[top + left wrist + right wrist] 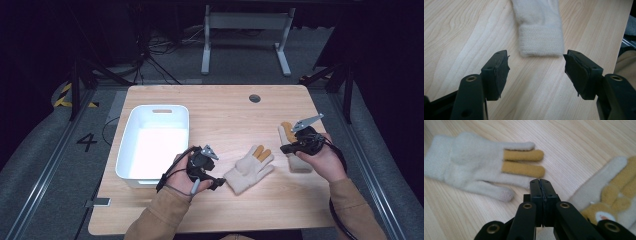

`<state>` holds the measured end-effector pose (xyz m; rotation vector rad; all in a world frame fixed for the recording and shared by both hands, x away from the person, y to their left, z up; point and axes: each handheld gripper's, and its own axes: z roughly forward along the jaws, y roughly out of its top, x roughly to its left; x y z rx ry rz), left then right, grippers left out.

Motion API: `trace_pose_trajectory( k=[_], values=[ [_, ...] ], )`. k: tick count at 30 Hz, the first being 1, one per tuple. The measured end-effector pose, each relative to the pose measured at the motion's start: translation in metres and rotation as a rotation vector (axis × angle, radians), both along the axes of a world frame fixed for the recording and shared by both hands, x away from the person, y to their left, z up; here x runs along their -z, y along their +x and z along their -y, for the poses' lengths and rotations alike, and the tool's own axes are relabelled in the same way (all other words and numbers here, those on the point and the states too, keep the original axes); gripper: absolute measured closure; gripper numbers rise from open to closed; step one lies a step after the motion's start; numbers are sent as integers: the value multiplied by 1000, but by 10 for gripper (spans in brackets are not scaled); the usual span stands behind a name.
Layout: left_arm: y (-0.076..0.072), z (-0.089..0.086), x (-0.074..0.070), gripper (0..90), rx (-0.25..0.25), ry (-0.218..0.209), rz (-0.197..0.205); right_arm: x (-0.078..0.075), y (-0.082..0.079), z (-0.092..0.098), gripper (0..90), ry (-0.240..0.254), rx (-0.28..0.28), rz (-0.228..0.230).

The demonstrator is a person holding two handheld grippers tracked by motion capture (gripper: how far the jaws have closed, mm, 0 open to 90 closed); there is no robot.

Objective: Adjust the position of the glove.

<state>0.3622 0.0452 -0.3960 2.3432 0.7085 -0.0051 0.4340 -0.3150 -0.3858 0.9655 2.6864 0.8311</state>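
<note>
Left gripper (216, 183): jaws apart, nothing between; cream knit glove (248, 168) cuff just beyond, at 12 o'clock in its view

Right gripper (284, 148): jaws pressed together, empty; second glove (295, 152) beneath it

White plastic bin (155, 145): 9 o'clock

Surface: pale wood table (225, 115)

Floor marking: "4" (86, 142); dark room
</note>
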Motion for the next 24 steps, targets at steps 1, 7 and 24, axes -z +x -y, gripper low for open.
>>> trace_pose_trajectory(
  k=[1, 7, 24],
  values=[
    [-1, 0, -1, 360, 1, -2, 2, 0, 0, 0, 894, 0, 0, 0],
    [-5, 0, -2, 345, 23, -4, 7, -3, -1, -13, 894, 22, -31, 16],
    [-22, -14, 2, 303, 6, -28, 1, 13, 24, -71, 893, 38, -89, 30]
  ],
)
